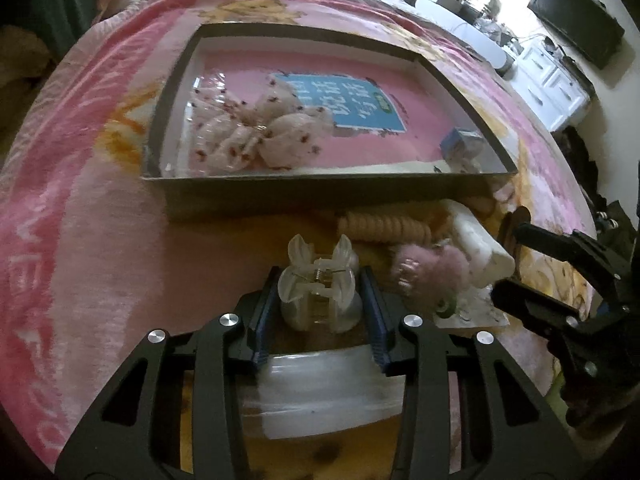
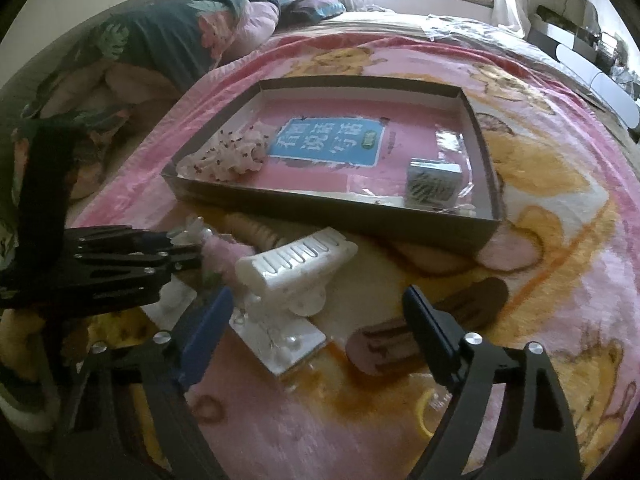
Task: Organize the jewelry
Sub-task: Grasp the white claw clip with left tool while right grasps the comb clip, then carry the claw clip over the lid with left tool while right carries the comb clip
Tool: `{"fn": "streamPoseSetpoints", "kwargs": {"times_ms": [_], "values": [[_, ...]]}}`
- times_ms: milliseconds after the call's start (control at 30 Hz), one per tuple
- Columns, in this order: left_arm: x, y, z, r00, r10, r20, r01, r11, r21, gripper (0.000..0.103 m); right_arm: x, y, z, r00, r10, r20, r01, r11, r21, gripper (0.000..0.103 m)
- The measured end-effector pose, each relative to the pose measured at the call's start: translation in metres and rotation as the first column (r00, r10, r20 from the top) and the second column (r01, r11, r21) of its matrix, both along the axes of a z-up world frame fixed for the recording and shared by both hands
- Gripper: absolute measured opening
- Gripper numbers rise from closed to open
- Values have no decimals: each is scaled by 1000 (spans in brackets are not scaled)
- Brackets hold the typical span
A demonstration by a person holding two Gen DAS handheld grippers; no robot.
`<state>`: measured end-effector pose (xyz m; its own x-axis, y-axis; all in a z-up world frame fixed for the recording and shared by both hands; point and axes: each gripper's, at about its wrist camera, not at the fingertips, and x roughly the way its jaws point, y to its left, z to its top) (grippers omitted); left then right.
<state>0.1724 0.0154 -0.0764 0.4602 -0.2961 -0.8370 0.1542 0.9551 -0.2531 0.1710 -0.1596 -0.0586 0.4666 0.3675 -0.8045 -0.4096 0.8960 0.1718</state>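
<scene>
On a bed covered by a pink and yellow blanket (image 1: 80, 220), the left gripper (image 1: 320, 292) sat narrowed around a clear plastic claw hair clip (image 1: 318, 292), its blue pads against the clip's two sides, so it appeared to be holding it. The clip lay at six o'clock from a shallow cardboard tray (image 1: 280, 196) that already held a spotted fabric scrunchie (image 1: 256, 132) and a small box (image 2: 432, 180). The clip looked light, rigid, smooth and somewhat brittle; its rounded body below the spring seemed the safest hold. The right gripper (image 2: 316, 320) stood wide and empty over a white claw clip (image 2: 296, 264), with a brown barrette (image 2: 460, 312) at its three o'clock.
</scene>
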Motion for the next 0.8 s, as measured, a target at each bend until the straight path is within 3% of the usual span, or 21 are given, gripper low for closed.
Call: {"fn": "streamPoseSetpoints", "kwargs": {"times_ms": [233, 300, 367, 467, 600, 800], "values": [[-3, 17, 5, 999, 39, 27, -40, 999, 17, 30, 11, 13, -12, 1000, -5, -25, 5, 1000, -7, 67], [-4, 24, 7, 998, 51, 30, -51, 999, 11, 30, 13, 12, -15, 999, -20, -34, 20, 1000, 1, 59], [-4, 28, 7, 998, 60, 33, -60, 998, 9, 30, 15, 8, -18, 998, -36, -45, 36, 999, 4, 44], [-7, 33, 10, 996, 73, 45, -74, 997, 6, 30, 16, -3, -21, 996, -53, -78, 58, 996, 65, 35], [-11, 37, 17, 994, 81, 69, -81, 997, -7, 30, 16, -11, -20, 995, -60, -86, 70, 990, 125, 28], [-21, 37, 27, 992, 85, 97, -83, 996, -19, 30, 9, -21, -9, 996, -82, -40, 87, 987, 133, 26]]}}
